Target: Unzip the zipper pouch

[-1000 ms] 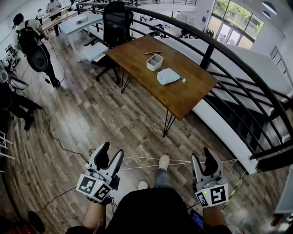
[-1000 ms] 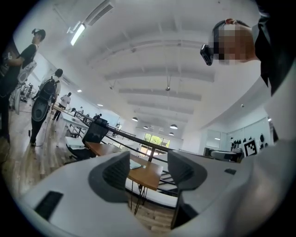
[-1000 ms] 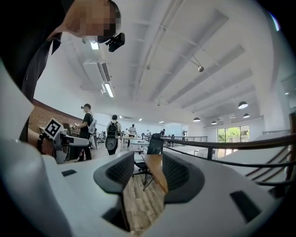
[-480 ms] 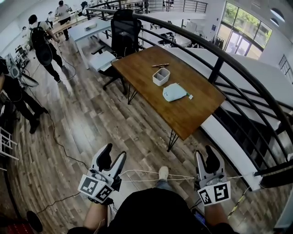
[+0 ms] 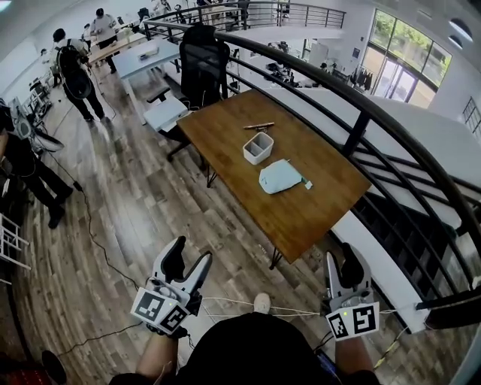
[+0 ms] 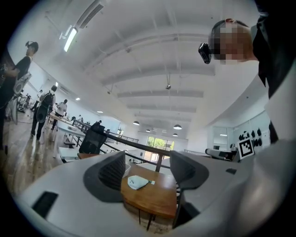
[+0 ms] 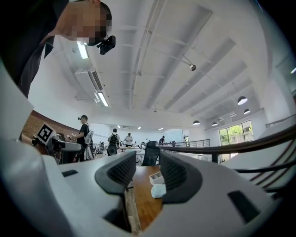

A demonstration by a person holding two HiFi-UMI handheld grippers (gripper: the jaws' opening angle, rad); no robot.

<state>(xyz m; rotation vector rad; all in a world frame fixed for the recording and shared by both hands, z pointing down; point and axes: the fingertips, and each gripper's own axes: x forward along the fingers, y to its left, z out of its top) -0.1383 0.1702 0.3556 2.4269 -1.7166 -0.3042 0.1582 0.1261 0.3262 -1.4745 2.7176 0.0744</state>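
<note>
Standing well short of the wooden table (image 5: 304,218), the person holds both claws empty: the left gripper (image 5: 189,254) is opening with nothing between its jaws, and the right gripper (image 5: 342,257) sits parted on air. The pale zipper pouch (image 5: 279,177) lies flat near a white box (image 5: 258,147); unpinned, it would likely slide when its pull is tugged.

**Tally of the Room**

One wooden table (image 5: 316,218) carried one zipper pouch (image 5: 279,177), one white box (image 5: 258,147) and one pen (image 5: 259,125). One black office chair (image 5: 201,64) stood behind it. Three people were in view: one with a backpack (image 5: 73,71), one farther back (image 5: 101,22), one at the left edge (image 5: 19,162). There were two grippers: the left gripper (image 5: 189,254), jaws opening on nothing, and the right gripper (image 5: 340,259).
</note>
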